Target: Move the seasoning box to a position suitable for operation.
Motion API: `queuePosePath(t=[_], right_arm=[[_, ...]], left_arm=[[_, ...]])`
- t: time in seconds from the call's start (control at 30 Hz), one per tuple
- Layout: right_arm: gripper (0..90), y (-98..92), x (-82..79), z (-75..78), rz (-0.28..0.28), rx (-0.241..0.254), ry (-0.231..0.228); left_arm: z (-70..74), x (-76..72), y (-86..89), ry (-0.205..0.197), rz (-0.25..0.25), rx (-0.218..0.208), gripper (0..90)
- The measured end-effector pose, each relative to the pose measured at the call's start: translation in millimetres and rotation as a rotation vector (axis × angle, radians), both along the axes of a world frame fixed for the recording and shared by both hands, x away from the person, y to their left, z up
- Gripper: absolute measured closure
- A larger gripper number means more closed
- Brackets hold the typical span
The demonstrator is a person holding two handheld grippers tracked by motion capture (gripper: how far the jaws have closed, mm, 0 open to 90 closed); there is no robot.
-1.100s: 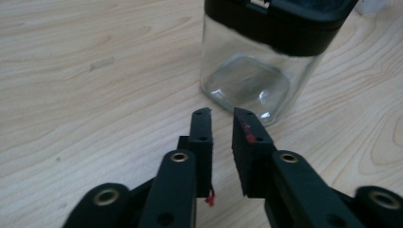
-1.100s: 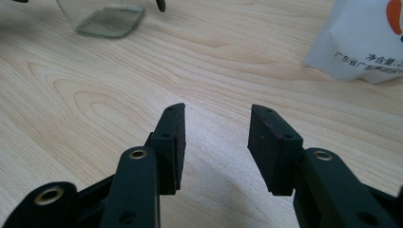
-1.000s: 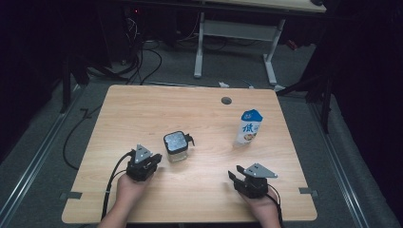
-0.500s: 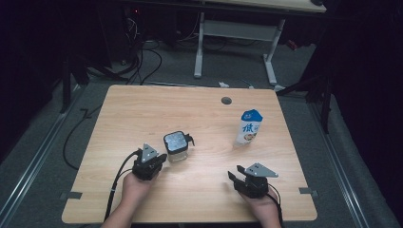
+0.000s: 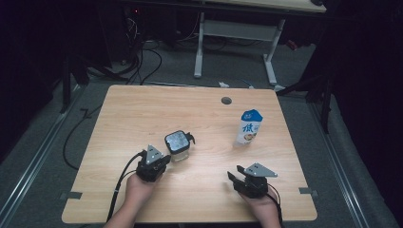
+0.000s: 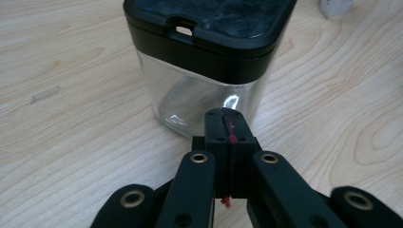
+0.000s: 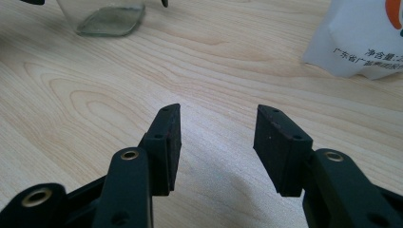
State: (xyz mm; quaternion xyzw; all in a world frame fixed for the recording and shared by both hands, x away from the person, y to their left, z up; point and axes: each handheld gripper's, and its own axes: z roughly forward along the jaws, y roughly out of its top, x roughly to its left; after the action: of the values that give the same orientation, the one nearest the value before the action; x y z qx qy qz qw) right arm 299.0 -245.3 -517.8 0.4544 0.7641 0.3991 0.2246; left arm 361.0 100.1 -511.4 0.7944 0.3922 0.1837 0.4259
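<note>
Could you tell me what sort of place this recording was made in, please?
Probably a lab or workshop set up for recording, not a home: a bare wooden table on grey carpet, loose cables trailing across the floor behind it, a white-legged desk frame beyond, and dark surroundings.

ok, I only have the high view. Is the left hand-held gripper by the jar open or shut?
Observer: Shut. The left hand-held gripper has its pads pressed together with nothing between, pointing at the jar.
Operator: And the right?
Observer: The right hand-held gripper is open; its jaws have just been opening, with only bare table between them.
Operator: Jar lid?
Observer: The black lid is on, with a notch in the edge facing the left one.
</note>
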Motion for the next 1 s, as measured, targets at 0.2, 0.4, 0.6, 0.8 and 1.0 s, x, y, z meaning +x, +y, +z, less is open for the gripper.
queuePosePath(t=[0.2,0.4,0.6,0.8,1.0], right_arm=[[51.5,-0.2,0.1,-0.2,0.000,0.001,0.001],[51.4,-1.7,0.1,-0.2,-0.001,0.007,0.001],[51.3,-1.4,-0.2,-0.2,-0.003,0.007,0.002],[51.2,0.5,0.1,-1.6,0.001,-0.007,0.002],[51.2,3.8,-0.9,-2.8,0.006,-0.021,0.006]], left_arm=[[-1.5,-0.9,-10.5,0.006,-0.033,0.002,89.4],[-0.4,1.8,4.2,-0.007,0.020,-0.003,90.0],[2.2,31.9,23.5,0.003,0.102,0.003,90.0],[1.9,64.8,19.0,-0.012,0.113,0.017,90.0],[-4.2,81.7,12.2,-0.012,0.099,-0.008,90.0]])
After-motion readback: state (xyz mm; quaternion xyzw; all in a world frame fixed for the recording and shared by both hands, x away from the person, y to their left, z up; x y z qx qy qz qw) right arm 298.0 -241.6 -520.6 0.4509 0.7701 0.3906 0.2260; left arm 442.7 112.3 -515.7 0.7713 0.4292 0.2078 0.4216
